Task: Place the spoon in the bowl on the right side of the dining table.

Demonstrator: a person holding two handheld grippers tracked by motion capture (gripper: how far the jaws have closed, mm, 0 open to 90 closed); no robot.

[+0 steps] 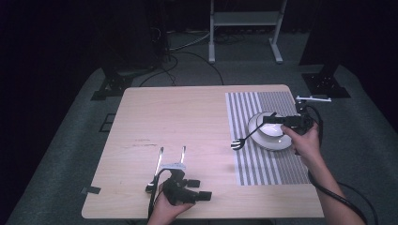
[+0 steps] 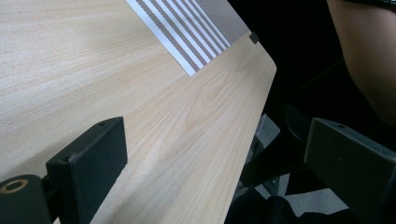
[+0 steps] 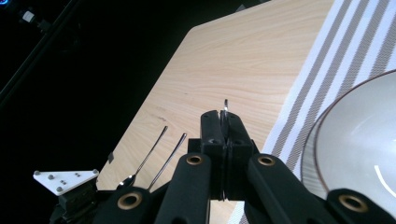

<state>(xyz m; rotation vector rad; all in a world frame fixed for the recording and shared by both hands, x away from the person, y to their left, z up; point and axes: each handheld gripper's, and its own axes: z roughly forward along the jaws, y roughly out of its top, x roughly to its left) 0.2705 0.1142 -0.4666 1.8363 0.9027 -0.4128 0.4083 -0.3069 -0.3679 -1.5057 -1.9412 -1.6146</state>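
while the right gripper (image 1: 274,120) is pinching the fork (image 1: 244,139) beside the plate (image 1: 272,136), the fork is risking slipping; the left gripper (image 2: 210,163) is gaping empty.

Light wood table (image 1: 187,117) w/ rounded corners, standing on grey carpet (image 1: 70,122). Striped placemat (image 1: 263,164) lies flat on the table's right side, running from far edge nearly to near edge; grey & white stripes, finer weave at its far right. White bowl (image 1: 272,136) sits on the mat, toward its far half. Two slim metal utensils (image 1: 171,157) lie side by side on bare wood, near-left of centre, roughly parallel, handles pointing away. Small dark tab (image 1: 91,190) at the table's near-left edge
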